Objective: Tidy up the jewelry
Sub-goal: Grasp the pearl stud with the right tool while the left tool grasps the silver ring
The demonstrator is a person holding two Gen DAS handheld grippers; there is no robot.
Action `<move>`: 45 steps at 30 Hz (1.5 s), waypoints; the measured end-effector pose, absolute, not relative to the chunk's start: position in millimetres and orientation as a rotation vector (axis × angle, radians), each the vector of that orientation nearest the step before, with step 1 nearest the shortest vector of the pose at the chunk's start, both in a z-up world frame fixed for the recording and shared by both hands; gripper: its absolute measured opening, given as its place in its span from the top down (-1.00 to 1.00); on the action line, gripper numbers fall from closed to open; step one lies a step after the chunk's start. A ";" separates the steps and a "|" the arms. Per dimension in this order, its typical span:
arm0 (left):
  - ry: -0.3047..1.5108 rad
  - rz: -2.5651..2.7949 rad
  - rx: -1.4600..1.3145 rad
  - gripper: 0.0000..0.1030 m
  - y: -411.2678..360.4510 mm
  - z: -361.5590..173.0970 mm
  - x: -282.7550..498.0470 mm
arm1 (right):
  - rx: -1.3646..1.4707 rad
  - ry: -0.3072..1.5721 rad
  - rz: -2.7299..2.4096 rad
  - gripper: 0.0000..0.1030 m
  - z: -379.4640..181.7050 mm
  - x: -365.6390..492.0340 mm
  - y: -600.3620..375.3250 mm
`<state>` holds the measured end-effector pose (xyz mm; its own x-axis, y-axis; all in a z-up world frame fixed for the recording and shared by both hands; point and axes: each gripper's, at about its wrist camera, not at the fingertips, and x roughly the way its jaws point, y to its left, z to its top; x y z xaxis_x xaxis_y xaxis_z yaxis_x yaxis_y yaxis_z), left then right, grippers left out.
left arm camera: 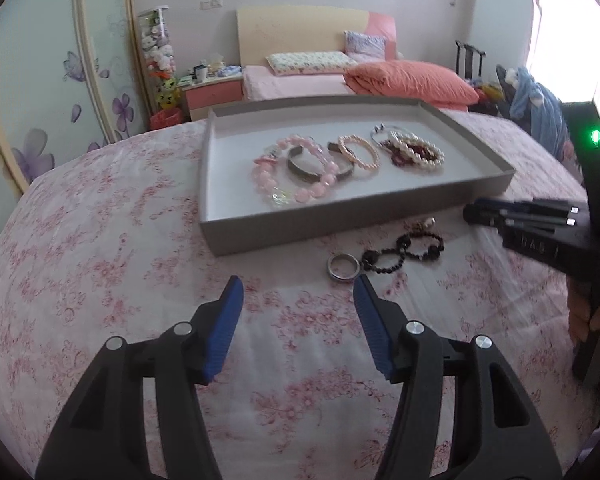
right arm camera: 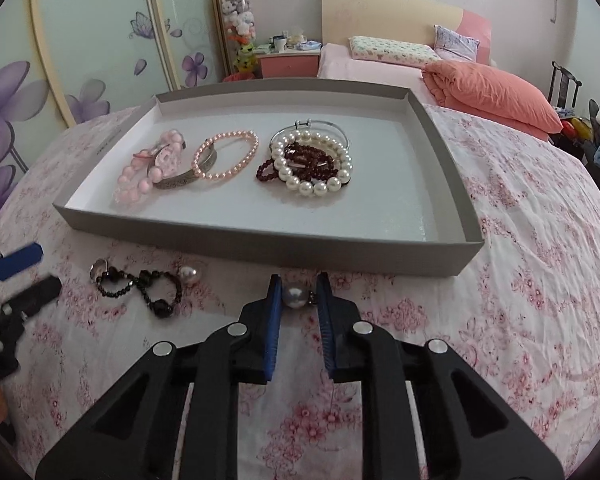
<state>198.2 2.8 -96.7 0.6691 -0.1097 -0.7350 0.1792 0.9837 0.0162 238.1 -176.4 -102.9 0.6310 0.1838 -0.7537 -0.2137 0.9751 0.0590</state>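
My right gripper has its blue pads closed on a pearl earring, the bead squeezed between the tips just in front of the grey tray on the flowered cloth. My left gripper stands open with nothing between its fingers, the right tip just beside a metal ring. A black bead bracelet lies next to that ring, and a second pearl earring sits near it. Inside the tray lie a pink bead bracelet, a white pearl bracelet and other bangles
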 end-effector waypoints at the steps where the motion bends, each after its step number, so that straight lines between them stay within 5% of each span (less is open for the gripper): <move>1: 0.828 -0.167 0.099 -0.10 -0.3 -98.4 199.5 | -0.037 0.858 0.227 0.64 -103.0 238.0 -177.0; 15: 0.879 -0.192 0.154 0.21 -36.0 -114.0 230.8 | -0.023 0.860 0.235 0.64 -103.0 237.4 -179.5; 20: 0.880 -0.193 0.148 0.57 -32.9 -113.7 233.1 | -0.025 0.860 0.234 0.63 -103.0 237.3 -179.5; 45: 0.887 -0.134 0.101 0.51 2.2 -113.1 227.8 | -0.034 0.860 0.231 0.63 -103.3 238.0 -179.5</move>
<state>227.8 2.2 -113.1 0.6242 -0.0743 -0.7777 0.1583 0.9868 0.0328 238.0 -179.5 -103.3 0.6290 0.1877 -0.7544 -0.2152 0.9745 0.0630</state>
